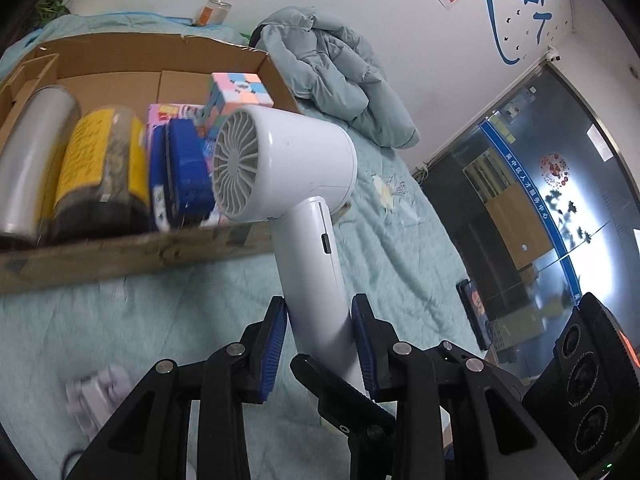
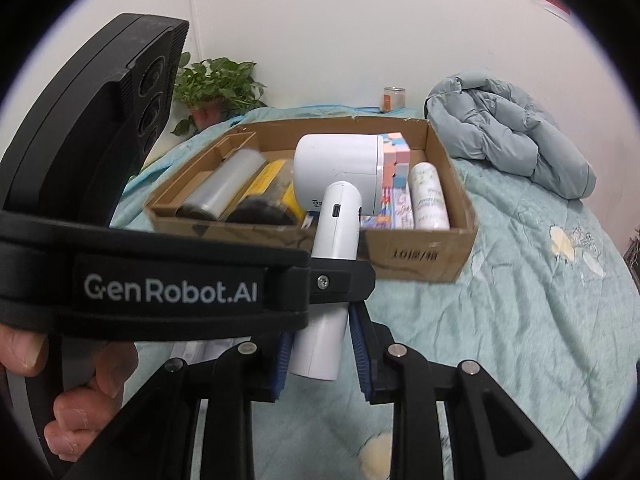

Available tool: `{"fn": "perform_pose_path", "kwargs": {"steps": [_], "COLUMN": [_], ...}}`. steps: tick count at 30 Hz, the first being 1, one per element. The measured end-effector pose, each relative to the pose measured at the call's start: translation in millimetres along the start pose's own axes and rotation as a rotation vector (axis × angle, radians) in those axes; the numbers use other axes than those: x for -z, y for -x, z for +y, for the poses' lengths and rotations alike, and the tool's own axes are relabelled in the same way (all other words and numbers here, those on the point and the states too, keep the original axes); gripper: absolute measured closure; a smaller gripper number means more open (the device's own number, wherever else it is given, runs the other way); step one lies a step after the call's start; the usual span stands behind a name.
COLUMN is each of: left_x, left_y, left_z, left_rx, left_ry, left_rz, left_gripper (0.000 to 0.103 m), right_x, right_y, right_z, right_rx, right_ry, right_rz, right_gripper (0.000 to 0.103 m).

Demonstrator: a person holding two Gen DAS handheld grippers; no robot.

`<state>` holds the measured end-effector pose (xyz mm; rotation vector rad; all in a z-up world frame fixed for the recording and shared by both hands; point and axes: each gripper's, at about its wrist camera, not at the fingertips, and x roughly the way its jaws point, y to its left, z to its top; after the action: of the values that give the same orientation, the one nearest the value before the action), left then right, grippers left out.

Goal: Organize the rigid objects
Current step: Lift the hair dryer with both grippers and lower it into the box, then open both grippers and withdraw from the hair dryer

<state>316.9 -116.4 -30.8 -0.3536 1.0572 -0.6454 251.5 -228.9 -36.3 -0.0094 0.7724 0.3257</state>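
A white hair dryer (image 1: pixel 288 160) hangs above the bed in front of the cardboard box (image 1: pixel 120 256). My left gripper (image 1: pixel 320 308) is shut on its handle, blue pads pressing both sides. In the right wrist view the handle's lower end (image 2: pixel 318 348) sits between the blue pads of my right gripper (image 2: pixel 320 340), which is shut on it too. The left gripper's black housing (image 2: pixel 172 280) crosses that view and hides the middle of the handle. The box (image 2: pixel 420 256) holds a silver cylinder (image 2: pixel 224 188), a yellow-labelled jar (image 2: pixel 272 188), a pastel puzzle cube (image 1: pixel 240 92), flat colourful boxes (image 1: pixel 188 172) and a white spray can (image 2: pixel 430 196).
A teal quilt (image 2: pixel 520 300) covers the bed. A grey-blue puffer jacket (image 2: pixel 508 136) lies behind the box to the right. A potted plant (image 2: pixel 216 88) and a small jar (image 2: pixel 394 98) stand by the wall. A pale small object (image 1: pixel 96 396) lies on the quilt. Glass door (image 1: pixel 540 200) at right.
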Motion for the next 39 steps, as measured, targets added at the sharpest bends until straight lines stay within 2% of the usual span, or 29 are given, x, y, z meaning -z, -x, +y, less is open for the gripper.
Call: {"fn": "perform_pose_path", "kwargs": {"steps": [6,10,14,17,20,21,23,25,27,28,29,30,33,34,37,39], "left_x": [-57.2,-86.8,-100.0,-106.9,-109.0,-108.5,-107.4,-106.2,-102.1,-98.5,-94.2,-89.4,-70.1,-62.1,-34.5,-18.4], "left_y": [-29.3,-57.8,-74.9,-79.5,-79.5,-77.8,-71.6,-64.1,-48.1,-36.2,-26.6,-16.7,14.3,25.1,53.4,63.5], "left_z": [10.6,27.8,41.3,41.9,44.9,44.1,44.3,45.5,47.3,47.7,48.2,49.9,57.7,61.2,68.8,70.6], "left_rx": [0.016,0.041,0.038,0.030,0.044,0.049,0.044,0.056,0.036,0.012,-0.005,-0.019,-0.072,-0.090,-0.212,-0.258], "left_ry": [0.023,0.095,0.131,0.142,0.161,0.154,0.151,0.156,0.147,0.127,0.113,0.103,0.077,0.066,0.037,0.023], "left_rz": [0.060,0.117,0.136,0.138,0.151,0.148,0.122,0.102,0.065,0.028,0.001,-0.028,-0.125,-0.155,-0.263,-0.299], "left_gripper": [0.073,0.072,0.072,0.072,0.066,0.058,0.044,0.044,0.044,0.044,0.038,0.032,0.031,0.031,0.017,0.014], "right_x": [-37.4,-55.7,-65.0,-69.3,-74.3,-74.9,-77.2,-77.8,-76.8,-74.8,-72.4,-69.7,-60.5,-56.2,-45.2,-38.1], "right_y": [-25.8,-48.6,-68.3,-72.5,-75.4,-76.2,-78.7,-82.9,-88.0,-89.1,-86.7,-81.3,-55.4,-44.9,-27.4,-24.5], "right_z": [-22.8,-39.4,-51.8,-53.8,-54.5,-54.2,-57.2,-58.8,-55.7,-54.5,-53.1,-50.9,-45.1,-44.7,-43.9,-43.0], "right_rx": [0.013,0.003,-0.006,-0.013,0.006,0.011,0.001,-0.015,-0.032,-0.048,-0.060,-0.062,-0.028,-0.016,0.017,0.023], "right_ry": [-0.038,-0.073,-0.104,-0.100,-0.098,-0.100,-0.106,-0.120,-0.105,-0.105,-0.106,-0.099,-0.078,-0.076,-0.064,-0.047], "right_rz": [0.059,0.124,0.191,0.193,0.192,0.190,0.183,0.188,0.206,0.218,0.217,0.203,0.123,0.090,0.026,0.007], "right_gripper": [0.077,0.077,0.077,0.077,0.077,0.076,0.077,0.076,0.060,0.045,0.039,0.039,0.039,0.036,0.033,0.046]}}
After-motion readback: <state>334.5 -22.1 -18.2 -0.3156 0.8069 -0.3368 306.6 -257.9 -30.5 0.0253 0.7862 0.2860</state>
